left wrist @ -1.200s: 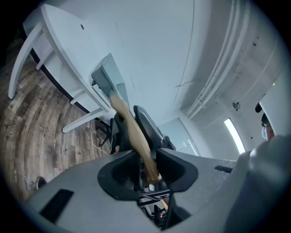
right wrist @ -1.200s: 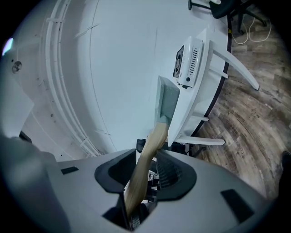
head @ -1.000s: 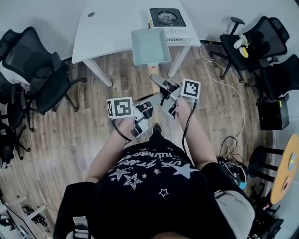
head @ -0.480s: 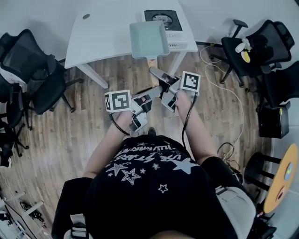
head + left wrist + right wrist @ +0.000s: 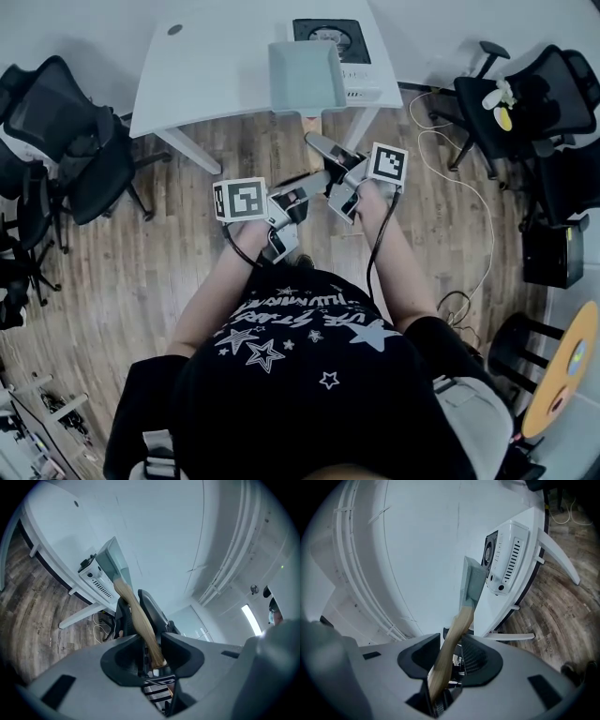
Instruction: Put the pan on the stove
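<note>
A pale teal square pan (image 5: 307, 77) with a wooden handle (image 5: 310, 122) hangs over the front edge of the white table (image 5: 216, 66). It sits just short of the black-topped stove (image 5: 330, 36). Both grippers are shut on the handle: my left gripper (image 5: 314, 181) is nearer its end, my right gripper (image 5: 323, 150) closer to the pan. In the left gripper view the handle (image 5: 136, 616) runs up from the left gripper (image 5: 152, 656) to the pan (image 5: 112, 559) beside the stove (image 5: 96, 578). In the right gripper view the right gripper (image 5: 445, 667) clamps the handle (image 5: 457, 630) below the pan (image 5: 471, 585) and stove (image 5: 506, 550).
Black office chairs stand at the left (image 5: 66, 141) and at the right (image 5: 553, 112). A cable (image 5: 469, 216) trails over the wooden floor to the right of the table legs. A yellow round tabletop (image 5: 562, 375) shows at the lower right.
The pan has moved forward, further over the table and nearer the stove. Both grippers followed it, still closed on the handle.
</note>
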`<state>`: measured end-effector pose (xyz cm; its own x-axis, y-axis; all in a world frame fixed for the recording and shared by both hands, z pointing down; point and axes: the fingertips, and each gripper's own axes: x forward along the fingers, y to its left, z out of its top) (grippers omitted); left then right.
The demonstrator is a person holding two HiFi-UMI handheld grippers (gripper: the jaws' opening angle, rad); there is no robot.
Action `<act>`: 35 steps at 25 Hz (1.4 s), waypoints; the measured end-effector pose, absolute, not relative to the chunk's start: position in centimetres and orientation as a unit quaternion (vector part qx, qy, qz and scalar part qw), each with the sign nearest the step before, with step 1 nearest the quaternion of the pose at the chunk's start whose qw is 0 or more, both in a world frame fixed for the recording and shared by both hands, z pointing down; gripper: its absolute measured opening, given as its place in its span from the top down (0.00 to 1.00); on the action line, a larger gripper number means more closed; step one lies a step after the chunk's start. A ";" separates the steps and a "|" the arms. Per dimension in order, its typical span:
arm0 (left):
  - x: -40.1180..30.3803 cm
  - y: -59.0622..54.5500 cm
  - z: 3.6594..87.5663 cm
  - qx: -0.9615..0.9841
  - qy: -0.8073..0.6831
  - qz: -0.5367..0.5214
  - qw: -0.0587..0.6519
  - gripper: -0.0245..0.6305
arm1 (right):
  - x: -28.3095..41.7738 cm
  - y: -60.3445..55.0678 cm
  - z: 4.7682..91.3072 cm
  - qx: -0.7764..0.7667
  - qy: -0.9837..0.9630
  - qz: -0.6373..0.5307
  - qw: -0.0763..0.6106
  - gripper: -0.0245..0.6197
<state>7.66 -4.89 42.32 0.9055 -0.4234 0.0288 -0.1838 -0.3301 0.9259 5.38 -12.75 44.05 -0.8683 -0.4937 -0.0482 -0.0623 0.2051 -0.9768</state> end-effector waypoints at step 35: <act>7.1 -25.5 42.7 0.819 -0.067 -0.056 0.567 0.76 | 6.3 -33.8 44.9 -0.290 0.728 -0.586 0.206 0.74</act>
<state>7.10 -25.54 42.72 0.9848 -0.1730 -0.0164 -0.0456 -0.3481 0.9363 6.27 -33.76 44.89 -0.7466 -0.6641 0.0401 -0.1811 0.1450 -0.9727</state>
